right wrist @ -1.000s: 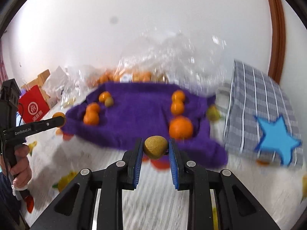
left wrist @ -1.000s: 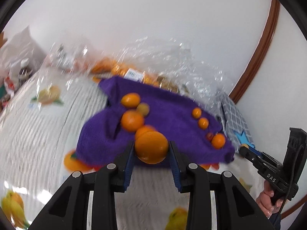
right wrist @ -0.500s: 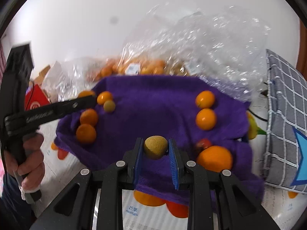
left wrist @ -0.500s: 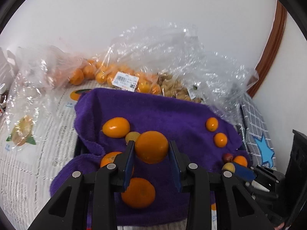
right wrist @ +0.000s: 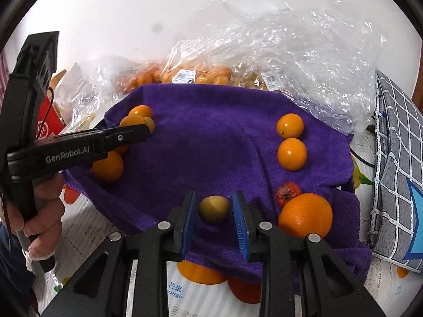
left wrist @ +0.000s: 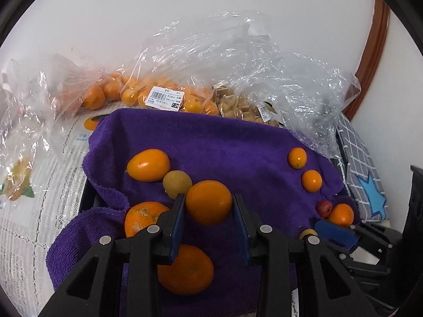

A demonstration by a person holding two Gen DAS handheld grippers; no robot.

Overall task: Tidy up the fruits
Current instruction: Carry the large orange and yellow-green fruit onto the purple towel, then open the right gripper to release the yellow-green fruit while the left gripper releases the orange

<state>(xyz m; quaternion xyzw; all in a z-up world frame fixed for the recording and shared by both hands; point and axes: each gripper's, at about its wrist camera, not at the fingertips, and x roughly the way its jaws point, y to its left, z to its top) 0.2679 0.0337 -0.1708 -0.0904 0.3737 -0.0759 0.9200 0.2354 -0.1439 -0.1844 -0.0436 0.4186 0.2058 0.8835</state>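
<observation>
A purple towel point(left wrist: 224, 142) point(right wrist: 211, 132) carries two groups of fruit. My left gripper point(left wrist: 208, 206) is shut on an orange point(left wrist: 208, 202) above the left group, beside a yellow-green fruit point(left wrist: 177, 184) and an oval orange fruit point(left wrist: 148, 165). My right gripper point(right wrist: 214, 211) hangs over the towel's near edge with its jaws opening. A small yellow-green fruit point(right wrist: 214, 209) lies on the towel between the pads, with a gap on each side. Next to it sit a big orange point(right wrist: 305, 215), a red fruit point(right wrist: 288, 192) and two small oranges point(right wrist: 292, 154).
Clear plastic bags point(left wrist: 238, 79) of oranges and tan fruit lie behind the towel, against the wall. A grey checked cloth with a blue star point(right wrist: 396, 171) is at the right. A person's hand point(right wrist: 39, 211) holds the left gripper point(right wrist: 137, 129) at the left. A red box point(right wrist: 47, 121) stands behind it.
Both grippers moved forward and down from the tablecloth to over the towel. The right jaws have parted, and the yellow-green fruit now rests on the towel. The left still grips its orange.
</observation>
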